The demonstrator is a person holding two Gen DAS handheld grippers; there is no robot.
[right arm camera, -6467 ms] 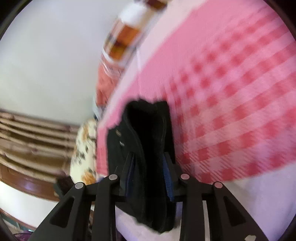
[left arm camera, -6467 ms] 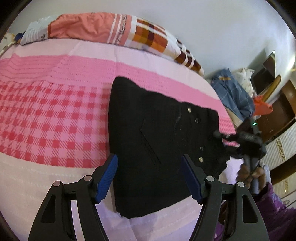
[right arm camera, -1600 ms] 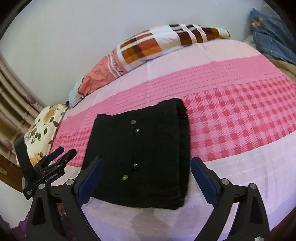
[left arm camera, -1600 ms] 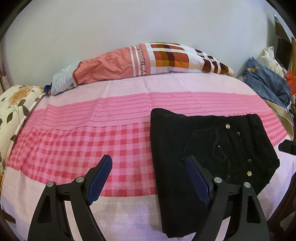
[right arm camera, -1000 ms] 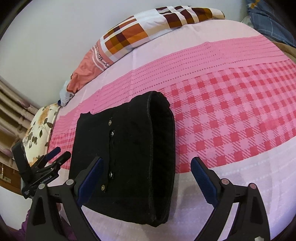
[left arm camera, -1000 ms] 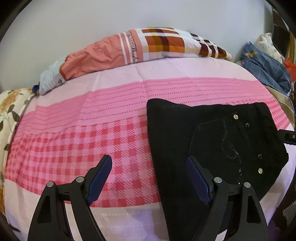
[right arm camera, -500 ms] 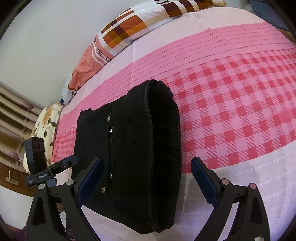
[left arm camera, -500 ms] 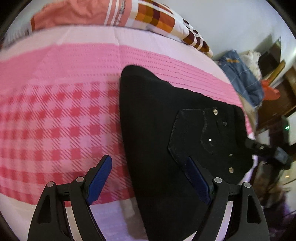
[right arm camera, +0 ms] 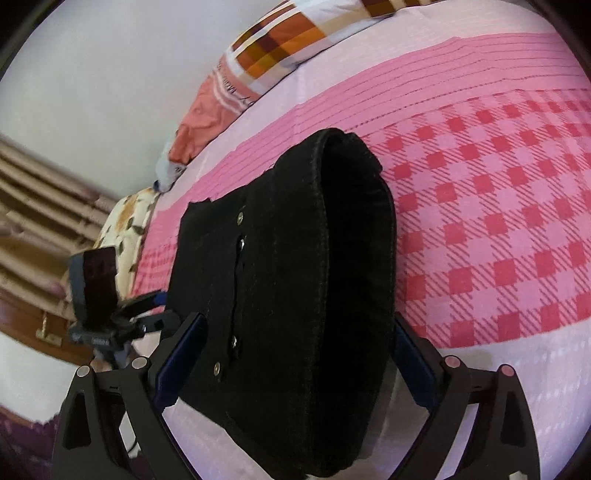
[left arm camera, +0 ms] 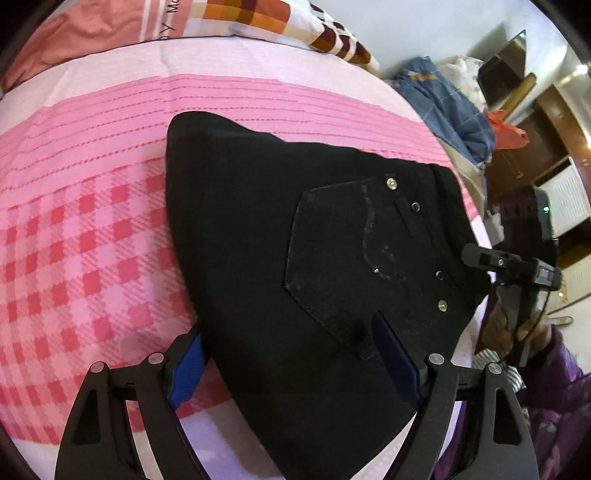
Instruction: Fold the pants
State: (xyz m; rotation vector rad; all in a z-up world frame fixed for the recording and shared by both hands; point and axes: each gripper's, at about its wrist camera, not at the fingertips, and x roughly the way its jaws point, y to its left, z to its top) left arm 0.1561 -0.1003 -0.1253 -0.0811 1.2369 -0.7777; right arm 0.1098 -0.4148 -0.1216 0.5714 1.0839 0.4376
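Bedsheet [left arm camera: 92, 229] under both tools: pink, woven, a checked band then a striped band, slightly soft, so it gives under load. Pillow [left arm camera: 229, 18] at the far edge, patchwork print.

Pants [left arm camera: 266, 266]: black, heavy denim-like cloth, matte, with metal rivets and a stitched back pocket. Already folded into a thick block lying flat on the bed. In the right wrist view the fold edge is a rounded, stacked roll, several layers deep.

Left tool [left arm camera: 291, 363]: jaws apart, straddling the near edge of the pants; blue pads not pressing the cloth. Right tool [right arm camera: 291, 363]: jaws also apart, one pad each side of the block's near end, nothing clamped. Each tool shows in the other's view, at opposite sides of the pants.

Risks, judged:
- Block is thick; jaws closing on it may catch only the top layers, and the fold peels open on lifting.
- Rounded roll is springy, so it may relax and slump once released.
- Pad dragging on the sheet could bunch it and shift the block.
- Tools closing from both sides at unequal timing could skew the fold.
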